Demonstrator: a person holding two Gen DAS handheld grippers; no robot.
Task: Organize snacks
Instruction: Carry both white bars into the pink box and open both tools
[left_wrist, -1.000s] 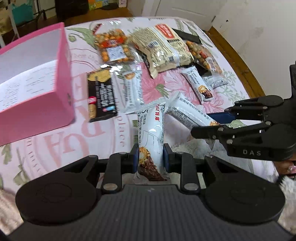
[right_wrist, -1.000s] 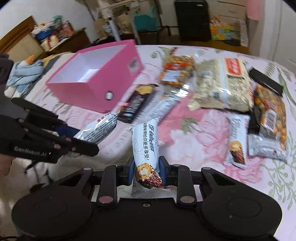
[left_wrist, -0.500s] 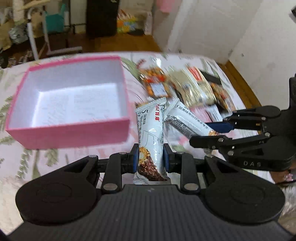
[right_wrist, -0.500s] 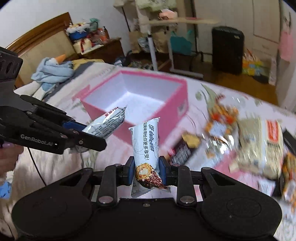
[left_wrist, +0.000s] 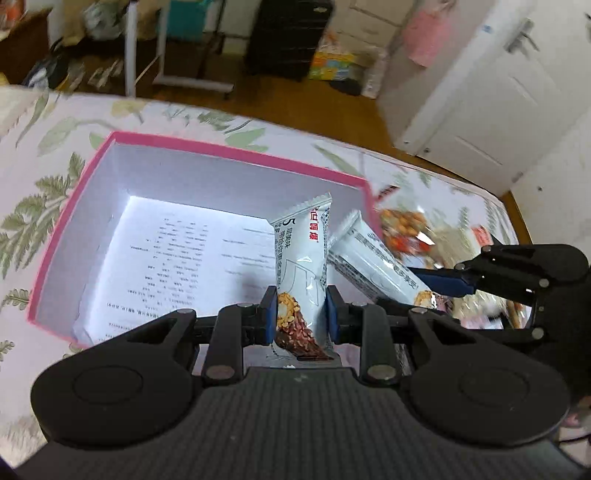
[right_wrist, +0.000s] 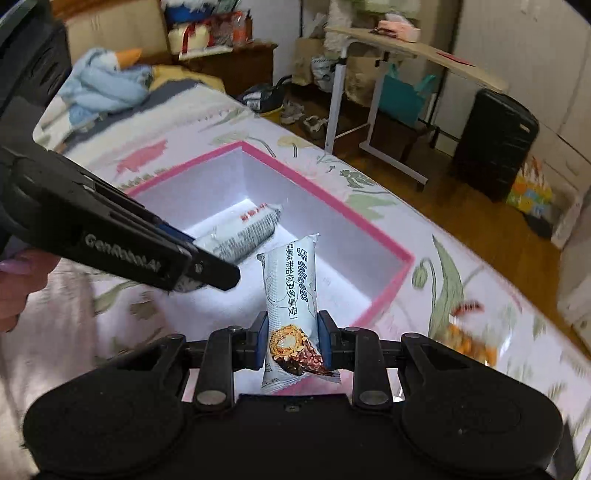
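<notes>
Glossy plastic snack wrapper (left_wrist: 301, 273); matt pink cardboard box (left_wrist: 236, 153)

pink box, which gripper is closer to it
Left, by a little. The left gripper holds its snack bar over the pink box interior; the right gripper holds its bar at the box's near corner.

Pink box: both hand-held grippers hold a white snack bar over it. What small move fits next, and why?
Probably lower both and open. The left hand-held gripper and right hand-held gripper each clamp a white snack bar above the pink box, which looks empty.
</notes>
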